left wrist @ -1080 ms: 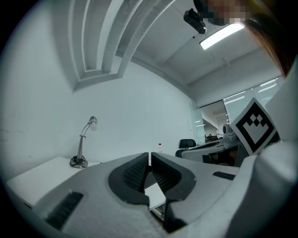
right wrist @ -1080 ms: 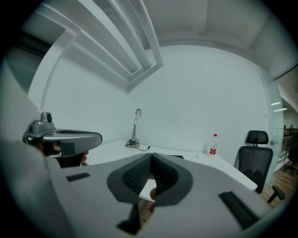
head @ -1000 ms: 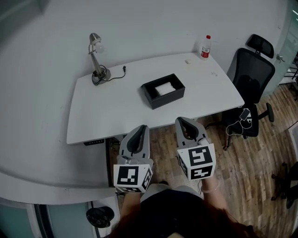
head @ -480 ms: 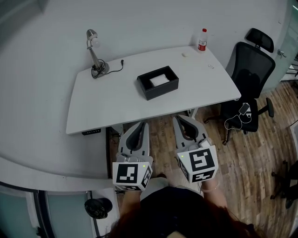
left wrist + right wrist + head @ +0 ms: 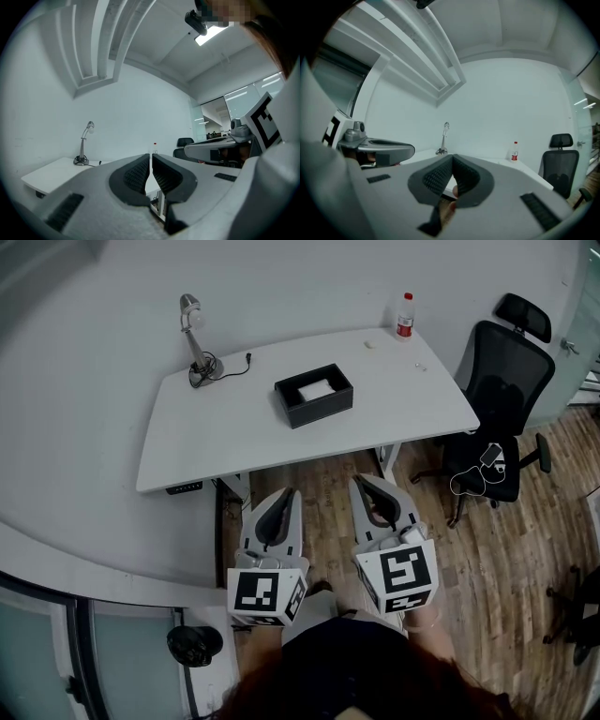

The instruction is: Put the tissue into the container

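Left gripper [image 5: 287, 493], right gripper [image 5: 360, 482]: clenched empty, well back from table [image 5: 216, 432]. Looks finished, with tissue [image 5: 316, 389] already inside container [image 5: 325, 412].

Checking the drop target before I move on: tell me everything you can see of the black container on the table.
The black container is a shallow, open-topped rectangular box with matte walls. It sits flat near the middle of the white table, slightly askew to its edges. A white tissue lies inside. Nothing else touches it.
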